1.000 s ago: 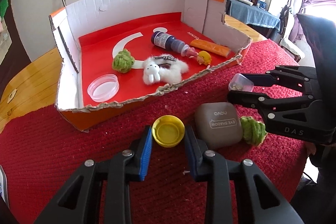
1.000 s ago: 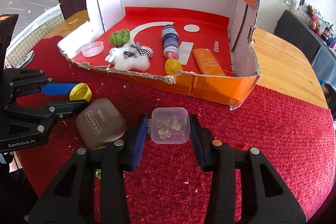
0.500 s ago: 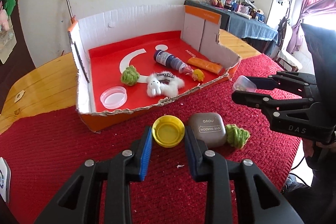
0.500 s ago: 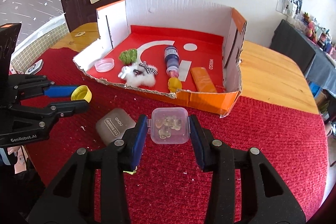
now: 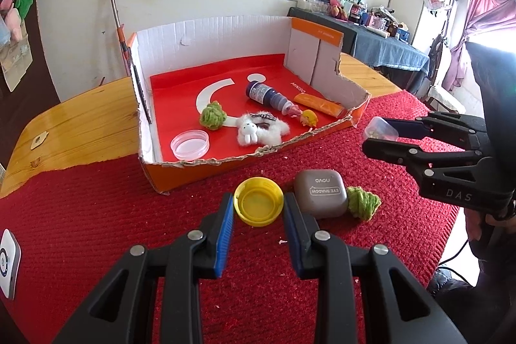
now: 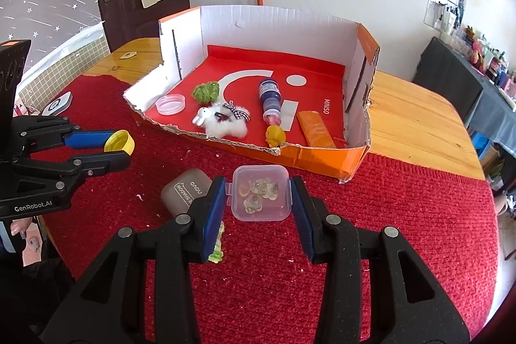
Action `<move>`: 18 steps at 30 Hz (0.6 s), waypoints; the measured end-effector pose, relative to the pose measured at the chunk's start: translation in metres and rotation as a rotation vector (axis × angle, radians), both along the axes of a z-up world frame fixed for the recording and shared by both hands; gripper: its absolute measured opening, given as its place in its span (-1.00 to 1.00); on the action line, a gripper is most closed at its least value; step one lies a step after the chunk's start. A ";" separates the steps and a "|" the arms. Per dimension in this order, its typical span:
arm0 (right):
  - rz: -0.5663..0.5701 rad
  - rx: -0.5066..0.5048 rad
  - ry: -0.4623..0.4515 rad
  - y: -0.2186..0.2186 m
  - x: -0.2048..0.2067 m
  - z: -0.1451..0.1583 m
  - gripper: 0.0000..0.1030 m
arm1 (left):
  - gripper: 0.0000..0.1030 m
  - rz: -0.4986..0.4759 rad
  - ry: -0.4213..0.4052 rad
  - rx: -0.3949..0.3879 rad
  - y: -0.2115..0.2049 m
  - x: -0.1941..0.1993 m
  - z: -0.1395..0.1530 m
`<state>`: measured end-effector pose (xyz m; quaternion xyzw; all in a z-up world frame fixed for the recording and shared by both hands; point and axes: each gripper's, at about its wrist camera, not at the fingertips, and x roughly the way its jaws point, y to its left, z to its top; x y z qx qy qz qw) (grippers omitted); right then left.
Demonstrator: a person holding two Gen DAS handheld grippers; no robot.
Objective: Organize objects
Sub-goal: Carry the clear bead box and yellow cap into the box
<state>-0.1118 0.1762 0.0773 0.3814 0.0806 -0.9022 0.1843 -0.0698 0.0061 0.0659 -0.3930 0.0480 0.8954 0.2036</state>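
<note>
My left gripper (image 5: 258, 207) is shut on a yellow bottle cap (image 5: 258, 206), lifted above the red cloth; the same yellow cap (image 6: 119, 142) shows at the left of the right wrist view. My right gripper (image 6: 259, 194) is shut on a small clear plastic box (image 6: 260, 193) with pale trinkets inside; that clear box (image 5: 380, 128) appears at the right of the left wrist view. Beyond both stands an open cardboard box (image 5: 200, 168) with a red floor. A grey eye-shadow case (image 5: 321, 194) and a green yarn ball (image 5: 362, 203) lie on the cloth.
Inside the cardboard box (image 6: 316, 160) lie a clear round lid (image 6: 171, 103), a green yarn ball (image 6: 206, 92), a white plush rabbit (image 6: 222, 121), a purple bottle (image 6: 270, 97), a yellow toy (image 6: 275, 135) and an orange packet (image 6: 314, 129). A white device (image 6: 58, 103) rests at the cloth's left edge.
Both grippers have risen and drawn back from the cardboard box with their objects still held; the box and the items on the cloth look smaller and farther away.
</note>
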 end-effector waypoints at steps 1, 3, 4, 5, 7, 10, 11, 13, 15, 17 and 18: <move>0.001 0.001 0.000 -0.001 0.000 0.000 -0.25 | -0.39 0.000 0.001 0.001 0.000 0.000 0.000; 0.002 0.003 -0.001 -0.002 0.000 0.000 -0.25 | -0.39 0.002 0.002 0.001 -0.001 0.000 0.000; 0.003 0.003 0.000 -0.002 0.001 0.001 -0.25 | -0.39 0.003 0.003 0.003 -0.001 0.000 0.001; 0.003 0.002 0.000 -0.002 0.001 0.001 -0.25 | -0.39 0.003 0.005 0.005 -0.002 0.000 0.002; 0.004 0.001 0.001 -0.002 0.000 0.003 -0.25 | -0.39 0.005 0.008 0.010 -0.003 0.000 0.007; 0.006 -0.002 0.006 -0.003 -0.004 0.011 -0.25 | -0.39 -0.002 0.017 0.018 -0.003 -0.004 0.017; 0.007 -0.003 0.010 -0.004 -0.006 0.015 -0.25 | -0.39 -0.007 0.021 0.019 -0.002 -0.007 0.021; 0.005 -0.004 0.020 -0.005 -0.013 0.023 -0.25 | -0.39 -0.014 0.026 0.023 0.001 -0.015 0.029; 0.002 -0.007 0.025 -0.005 -0.023 0.030 -0.25 | -0.39 -0.023 0.025 0.026 0.004 -0.027 0.035; -0.010 0.004 0.028 -0.006 -0.037 0.037 -0.25 | -0.39 -0.032 0.022 0.021 0.009 -0.042 0.039; -0.012 0.012 0.032 -0.007 -0.043 0.040 -0.25 | -0.39 -0.034 0.018 0.017 0.011 -0.050 0.041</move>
